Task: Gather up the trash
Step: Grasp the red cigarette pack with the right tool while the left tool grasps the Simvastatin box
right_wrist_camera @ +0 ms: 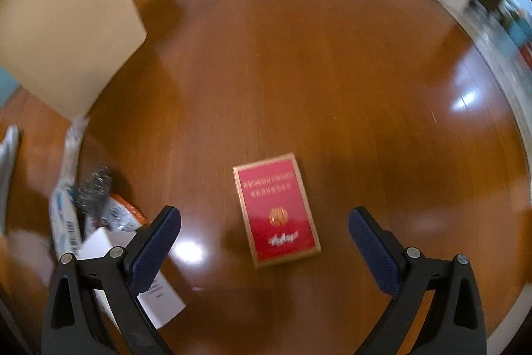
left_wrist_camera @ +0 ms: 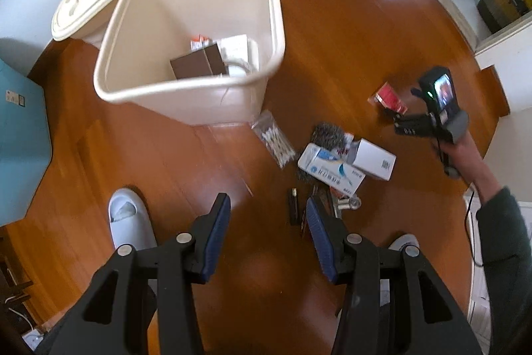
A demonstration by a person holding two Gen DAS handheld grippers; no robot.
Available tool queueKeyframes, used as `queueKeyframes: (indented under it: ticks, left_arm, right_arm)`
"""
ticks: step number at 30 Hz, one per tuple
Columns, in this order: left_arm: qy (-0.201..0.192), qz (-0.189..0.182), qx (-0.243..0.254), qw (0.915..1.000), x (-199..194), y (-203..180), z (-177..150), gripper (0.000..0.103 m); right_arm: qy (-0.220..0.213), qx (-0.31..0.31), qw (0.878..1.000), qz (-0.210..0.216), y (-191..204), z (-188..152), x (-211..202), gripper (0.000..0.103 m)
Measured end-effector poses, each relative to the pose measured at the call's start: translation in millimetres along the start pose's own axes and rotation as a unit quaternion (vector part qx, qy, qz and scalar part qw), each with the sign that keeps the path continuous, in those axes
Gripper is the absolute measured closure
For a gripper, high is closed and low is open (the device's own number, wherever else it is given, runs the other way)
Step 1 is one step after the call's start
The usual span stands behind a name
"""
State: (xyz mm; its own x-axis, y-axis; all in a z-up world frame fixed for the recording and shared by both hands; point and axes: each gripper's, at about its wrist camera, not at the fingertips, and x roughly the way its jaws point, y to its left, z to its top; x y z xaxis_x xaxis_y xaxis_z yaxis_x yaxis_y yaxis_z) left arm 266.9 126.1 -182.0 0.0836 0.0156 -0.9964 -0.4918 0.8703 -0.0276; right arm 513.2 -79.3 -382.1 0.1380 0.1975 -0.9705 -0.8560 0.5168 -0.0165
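My right gripper jaws spread wide, nothing held; red carton flat on wood floor between and just beyond fingertips, untouched. My left gripper half open, empty, pointing down at bare floor. Cream bin ahead-left of it, boxes inside. Blue-white box, white box, cotton-swab bag ahead-right.

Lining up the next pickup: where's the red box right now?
The red box lies flat on the wood floor, alone, under the open right tongs; the litter pile sits to its left.
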Motion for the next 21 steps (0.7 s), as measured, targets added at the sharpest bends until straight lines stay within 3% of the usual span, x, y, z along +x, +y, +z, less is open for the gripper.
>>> queueKeyframes:
  ticks: [5, 7, 9, 10, 11, 14, 16, 18, 19, 21]
  left_arm:
    - [0.009, 0.018, 0.026, 0.9995, 16, -5, -9, 0.056]
    - [0.025, 0.016, 0.029, 0.9991, 28, -8, -15, 0.056]
    - [0.04, 0.007, 0.027, 0.9988, 40, -13, -20, 0.056]
    - [0.044, 0.001, 0.024, 0.9987, 45, -16, -22, 0.056]
    - [0.05, -0.015, 0.007, 0.9986, 53, -18, -23, 0.056]
    - [0.07, -0.06, -0.057, 0.994, 76, -18, -24, 0.046]
    - [0.096, -0.101, -0.139, 0.9804, 103, -16, -25, 0.043]
    - [0.107, -0.131, -0.22, 0.9607, 128, -15, -25, 0.043]
    - [0.108, -0.149, -0.264, 0.9468, 141, -16, -25, 0.043]
    - [0.107, -0.194, -0.358, 0.9069, 179, -21, -23, 0.043]
  right_arm:
    - [0.066, -0.015, 0.997, -0.03, 6, 1, 48, 0.001]
    - [0.095, -0.013, 0.995, -0.019, 9, -4, 62, 0.004]
    - [0.074, 0.004, 0.997, 0.008, 6, -8, 58, 0.013]
    - [0.063, 0.009, 0.998, 0.006, 6, -9, 55, 0.024]
    - [0.054, 0.016, 0.998, 0.005, 5, -10, 51, 0.046]
    - [0.036, 0.07, 0.997, 0.008, -4, -18, 40, 0.046]
    - [0.014, 0.114, 0.993, 0.028, -10, -27, 29, 0.046]
    - [-0.022, 0.155, 0.987, 0.031, -11, -41, 11, 0.046]
    - [-0.038, 0.177, 0.983, 0.035, -13, -48, 2, 0.046]
    - [-0.068, 0.234, 0.968, 0.051, -18, -70, -14, 0.046]
